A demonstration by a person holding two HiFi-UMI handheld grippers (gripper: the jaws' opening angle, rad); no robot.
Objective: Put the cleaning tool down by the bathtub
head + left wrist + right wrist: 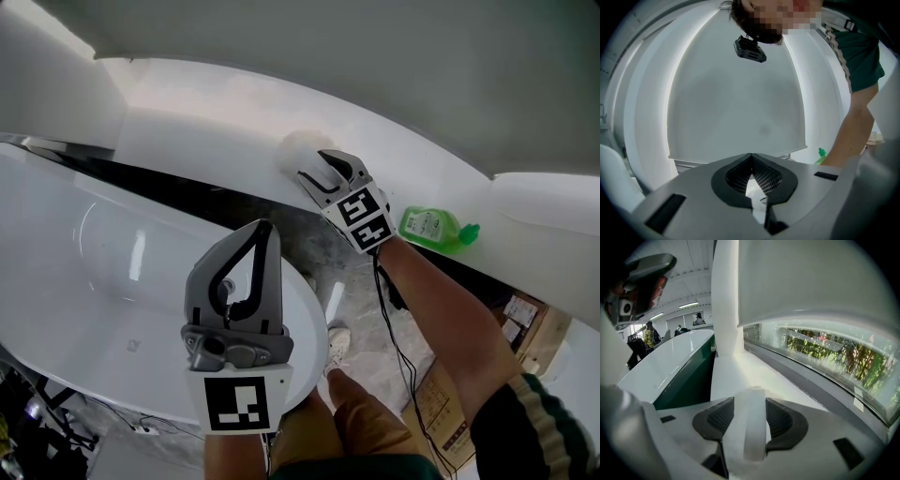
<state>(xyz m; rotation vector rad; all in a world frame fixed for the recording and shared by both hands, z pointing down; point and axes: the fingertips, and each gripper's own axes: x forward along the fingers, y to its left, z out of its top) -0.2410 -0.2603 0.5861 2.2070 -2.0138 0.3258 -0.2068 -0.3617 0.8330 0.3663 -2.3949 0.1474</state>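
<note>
Cleaning tool (300, 150): white, resting on the white ledge (206, 127) behind the bathtub (56, 225), set between the spread jaws of the right gripper (312, 166), released.
Green bottle (433, 228): at the ledge's edge, right of that gripper, apart from the tool.
Left gripper (265, 227): over the tub rim, jaws closed tip to tip, empty.
Cardboard box (441, 412): on the floor, lower right.
</note>
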